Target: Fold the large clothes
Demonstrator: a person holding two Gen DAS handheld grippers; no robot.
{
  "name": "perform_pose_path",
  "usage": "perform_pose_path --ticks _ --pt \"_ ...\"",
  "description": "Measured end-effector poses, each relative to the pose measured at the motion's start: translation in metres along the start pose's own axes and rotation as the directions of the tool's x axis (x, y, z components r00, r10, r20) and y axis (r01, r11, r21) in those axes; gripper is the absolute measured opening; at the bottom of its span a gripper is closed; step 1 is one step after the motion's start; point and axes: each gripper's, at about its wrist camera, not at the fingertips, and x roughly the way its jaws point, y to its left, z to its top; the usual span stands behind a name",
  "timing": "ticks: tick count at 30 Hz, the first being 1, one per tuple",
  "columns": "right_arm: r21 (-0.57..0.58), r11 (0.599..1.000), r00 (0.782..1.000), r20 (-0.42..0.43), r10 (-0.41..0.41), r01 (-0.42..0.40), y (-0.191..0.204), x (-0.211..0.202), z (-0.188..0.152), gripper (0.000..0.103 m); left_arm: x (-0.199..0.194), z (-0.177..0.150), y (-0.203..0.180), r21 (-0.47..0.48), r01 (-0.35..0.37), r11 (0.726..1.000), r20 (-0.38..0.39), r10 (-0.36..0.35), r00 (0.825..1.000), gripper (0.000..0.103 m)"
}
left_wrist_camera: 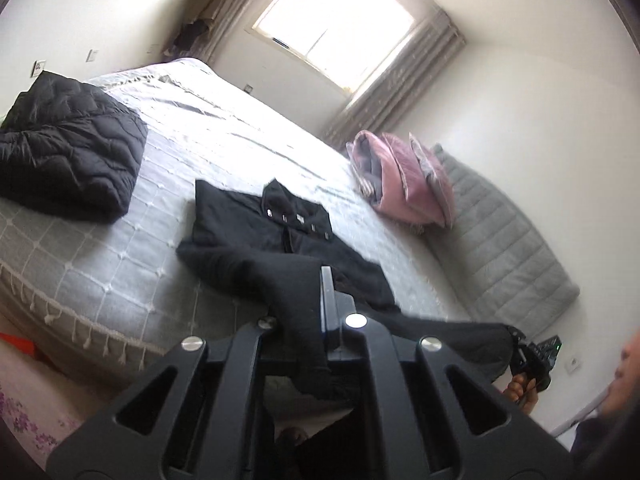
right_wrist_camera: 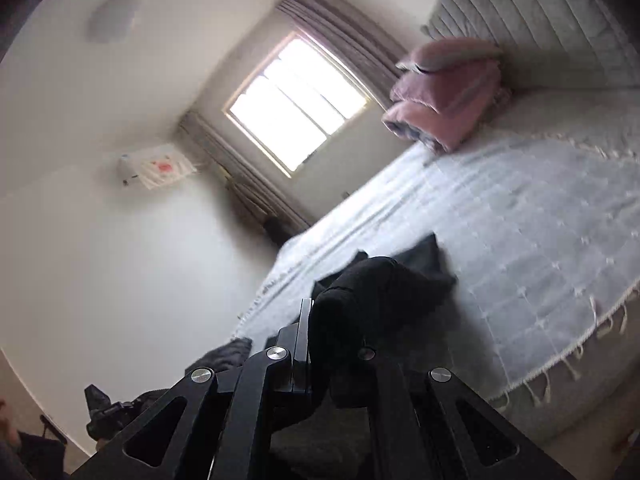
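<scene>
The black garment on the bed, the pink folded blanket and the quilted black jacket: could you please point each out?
black garment point(left_wrist_camera: 256, 236): left wrist view, its chest below the collar.
pink folded blanket point(left_wrist_camera: 404, 184): left wrist view, its pink outer face.
quilted black jacket point(left_wrist_camera: 72, 140): left wrist view, its quilted top.

We see the bed point(left_wrist_camera: 100, 272) spread ahead of the left gripper point(left_wrist_camera: 316, 292), with the garment point(left_wrist_camera: 280, 248) lying on it at twelve o'clock and draped back into that gripper. At ten o'clock a folded quilted jacket point(left_wrist_camera: 68, 148) rests on the bed, well apart from the garment. At two o'clock stacked pillows point(left_wrist_camera: 404, 180) lean against the headboard point(left_wrist_camera: 504, 248). The window point(left_wrist_camera: 336, 28) sits behind the bed at twelve. The right gripper point(left_wrist_camera: 516, 340) holds the garment's far end at four o'clock.
</scene>
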Motion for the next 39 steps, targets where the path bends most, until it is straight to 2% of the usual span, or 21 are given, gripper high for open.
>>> perform_pose_path --ticks 2,6,10,13,17,19,21,24,25,27,28,29,30,31,32,33,34,35,36,37,39 --pt "-0.011 1.0 1.0 -0.001 0.024 -0.024 0.005 0.012 0.012 0.005 0.015 0.016 0.008 -0.045 -0.003 0.999 0.004 0.003 1.0 0.007" --pt "0.012 0.999 0.999 -0.012 0.047 -0.047 0.001 0.066 0.04 0.005 0.065 0.052 0.018 -0.069 -0.051 0.996 0.003 0.052 0.999 0.007" --pt "0.038 0.999 1.0 -0.023 0.018 -0.017 -0.009 0.125 0.062 0.005 0.133 0.089 0.039 -0.134 -0.063 0.989 -0.038 0.058 0.998 0.007" --pt "0.072 0.996 0.998 -0.048 -0.043 0.047 -0.032 0.179 0.075 0.005 0.188 0.11 0.057 -0.183 -0.1 0.978 -0.078 0.087 0.993 0.007" --pt "0.131 0.985 0.989 -0.103 -0.102 0.115 -0.069 0.251 0.092 0.005 0.256 0.135 0.068 -0.16 -0.194 0.968 -0.13 0.175 0.976 0.007" --pt "0.144 0.979 0.984 -0.131 -0.124 0.143 -0.083 0.287 0.101 0.005 0.304 0.149 0.073 -0.12 -0.25 0.961 -0.164 0.229 0.959 0.007" --pt "0.14 0.973 0.974 -0.16 -0.163 0.186 -0.098 0.333 0.112 0.006 0.347 0.152 0.088 -0.115 -0.254 0.96 -0.225 0.224 0.948 0.009" --pt "0.17 0.935 0.932 -0.246 -0.265 0.311 -0.143 0.398 0.107 0.011 0.406 0.14 0.13 -0.172 -0.32 0.932 -0.365 0.241 0.899 0.016" --pt "0.183 0.917 0.911 -0.287 -0.295 0.354 -0.16 0.413 0.099 0.017 0.419 0.133 0.146 -0.203 -0.331 0.921 -0.408 0.228 0.884 0.018" --pt "0.192 0.869 0.848 -0.391 -0.358 0.456 -0.198 0.444 0.078 0.019 0.426 0.13 0.16 -0.231 -0.332 0.914 -0.439 0.207 0.875 0.019" --pt "0.185 0.864 0.828 -0.432 -0.357 0.469 -0.211 0.452 0.07 0.02 0.423 0.133 0.163 -0.243 -0.316 0.917 -0.435 0.188 0.881 0.019" --pt "0.192 0.866 0.819 -0.466 -0.333 0.462 -0.223 0.457 0.066 0.021 0.419 0.137 0.164 -0.256 -0.296 0.92 -0.426 0.168 0.889 0.022" --pt "0.21 0.87 0.829 -0.462 -0.314 0.447 -0.229 0.455 0.067 0.023 0.412 0.143 0.164 -0.271 -0.27 0.924 -0.413 0.142 0.9 0.024" --pt "0.236 0.876 0.851 -0.437 -0.291 0.421 -0.233 0.447 0.073 0.029 0.404 0.148 0.164 -0.287 -0.242 0.927 -0.4 0.114 0.909 0.028" --pt "0.245 0.878 0.863 -0.417 -0.286 0.41 -0.233 0.441 0.079 0.042 0.397 0.152 0.163 -0.291 -0.232 0.928 -0.394 0.105 0.913 0.036" --pt "0.254 0.88 0.878 -0.379 -0.292 0.402 -0.231 0.43 0.089 0.055 0.392 0.157 0.161 -0.286 -0.231 0.93 -0.386 0.108 0.916 0.048" --pt "0.257 0.88 0.892 -0.33 -0.308 0.399 -0.23 0.417 0.098 0.076 0.381 0.164 0.159 -0.276 -0.238 0.931 -0.351 0.133 0.927 0.056" --pt "0.241 0.885 0.902 -0.278 -0.33 0.398 -0.224 0.405 0.105 0.081 0.37 0.171 0.16 -0.272 -0.241 0.932 -0.301 0.156 0.941 0.071" --pt "0.197 0.894 0.904 -0.242 -0.353 0.402 -0.218 0.398 0.109 0.081 0.361 0.176 0.161 -0.276 -0.235 0.932 -0.26 0.163 0.952 0.076" --pt "0.111 0.906 0.896 -0.237 -0.375 0.409 -0.21 0.397 0.111 0.081 0.352 0.18 0.163 -0.283 -0.219 0.934 -0.22 0.159 0.963 0.076" --pt "-0.013 0.906 0.87 -0.276 -0.409 0.422 -0.206 0.403 0.108 0.081 0.355 0.181 0.168 -0.267 -0.228 0.936 -0.234 0.166 0.958 0.076"
